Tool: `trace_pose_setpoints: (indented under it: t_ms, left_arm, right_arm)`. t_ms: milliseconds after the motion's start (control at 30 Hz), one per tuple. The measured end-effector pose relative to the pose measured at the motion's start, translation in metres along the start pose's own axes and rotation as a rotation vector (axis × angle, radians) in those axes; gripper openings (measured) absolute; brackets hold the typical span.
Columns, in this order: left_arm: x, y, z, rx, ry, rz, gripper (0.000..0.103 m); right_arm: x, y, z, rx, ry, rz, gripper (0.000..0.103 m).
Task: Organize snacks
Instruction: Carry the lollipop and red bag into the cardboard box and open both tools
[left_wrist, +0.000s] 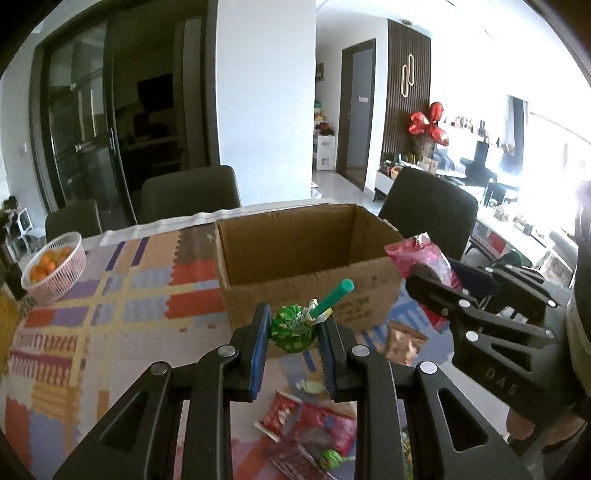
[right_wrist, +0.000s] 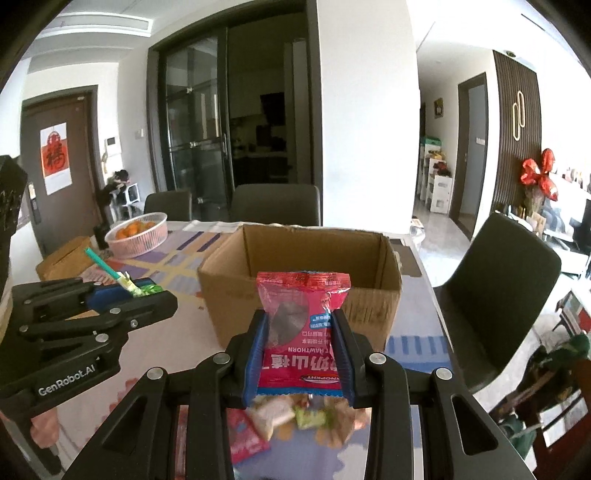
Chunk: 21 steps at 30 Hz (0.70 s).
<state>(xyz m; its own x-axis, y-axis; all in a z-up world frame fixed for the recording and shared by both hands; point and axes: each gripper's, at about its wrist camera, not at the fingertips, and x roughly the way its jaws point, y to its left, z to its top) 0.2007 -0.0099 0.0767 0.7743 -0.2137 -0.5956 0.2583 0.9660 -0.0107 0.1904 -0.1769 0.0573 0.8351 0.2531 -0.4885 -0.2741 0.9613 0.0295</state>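
Observation:
An open cardboard box (left_wrist: 306, 266) stands on the patterned table; it also shows in the right wrist view (right_wrist: 303, 273). My left gripper (left_wrist: 293, 325) is shut on a green-wrapped lollipop (left_wrist: 291, 326) with a teal stick, held above the table just in front of the box. My right gripper (right_wrist: 299, 332) is shut on a red hawthorn snack packet (right_wrist: 301, 325), also in front of the box. In the left wrist view the right gripper (left_wrist: 436, 284) and its packet (left_wrist: 424, 258) are at the box's right corner. The left gripper (right_wrist: 147, 291) shows left of the box.
Loose snack packets lie on the table below the grippers (left_wrist: 310, 424) (right_wrist: 288, 413). A pink basket of oranges (left_wrist: 51, 266) (right_wrist: 136, 234) sits at the far left. Dark chairs (left_wrist: 428, 210) (right_wrist: 495, 280) stand around the table. A small brown box (right_wrist: 62, 258) lies at left.

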Motion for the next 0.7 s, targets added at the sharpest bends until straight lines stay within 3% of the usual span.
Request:
trace_pose_setpoints:
  t_ms: [333, 700]
  left_arm:
    - [0.041, 0.022, 0.047, -0.004, 0.042, 0.005, 0.026]
    - [0.098, 0.039, 0.07, -0.081, 0.167, -0.034, 0.026]
  right_arm:
    - [0.049, -0.015, 0.048, -0.012, 0.05, -0.026, 0.035]
    - [0.089, -0.032, 0.069, 0.038, 0.114, -0.013, 0.035]
